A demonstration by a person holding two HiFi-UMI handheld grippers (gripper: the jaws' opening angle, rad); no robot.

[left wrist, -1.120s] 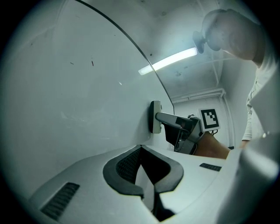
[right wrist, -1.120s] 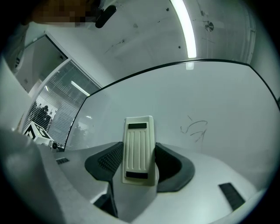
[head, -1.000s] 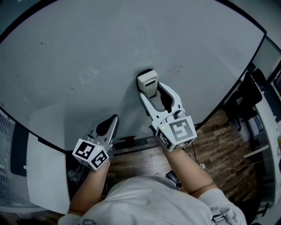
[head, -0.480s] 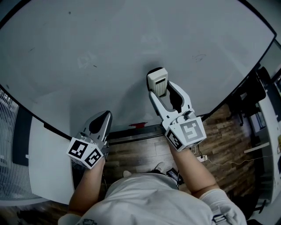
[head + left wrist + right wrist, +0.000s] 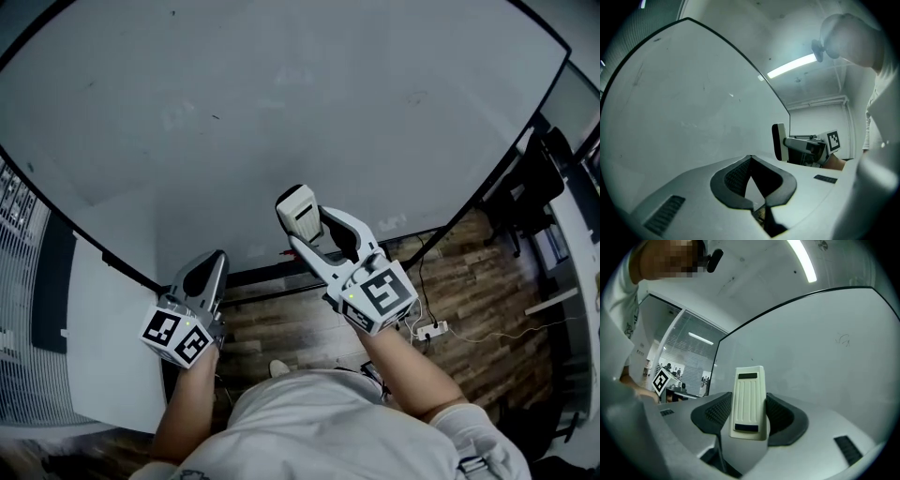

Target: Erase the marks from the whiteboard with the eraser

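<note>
Whiteboard (image 5: pixel 281 94): fills most of the head view. It is mostly clean, and its dark lower edge runs just above my grippers.
Left gripper (image 5: pixel 208 272): jaws pressed together with nothing between them. It is parked low by the board's bottom edge, well apart from the work.
Right gripper (image 5: pixel 317 234): jaws pinch the eraser (image 5: pixel 749 399) by its two long sides, near the end closest to me.
Eraser position: it is held in front of the lower middle of the board. I cannot tell whether the pad touches the surface.
Eraser axis: the long axis runs along the line of the jaws, with the free end pointing up the board and slightly left. The ribbed pale back faces me. In the left gripper view the dark pad side faces the board.
Handling (my judgement): light, with a stiff plastic shell and a soft pad. The smooth sides could slip under hard pressure, so I take it flat across the sides with firm, even force.
Marks: a faint scribble (image 5: pixel 843 339) sits up and to the right of the eraser, and a small dark speck (image 5: pixel 215 117) higher on the left. Both are well apart from the pad.
</note>
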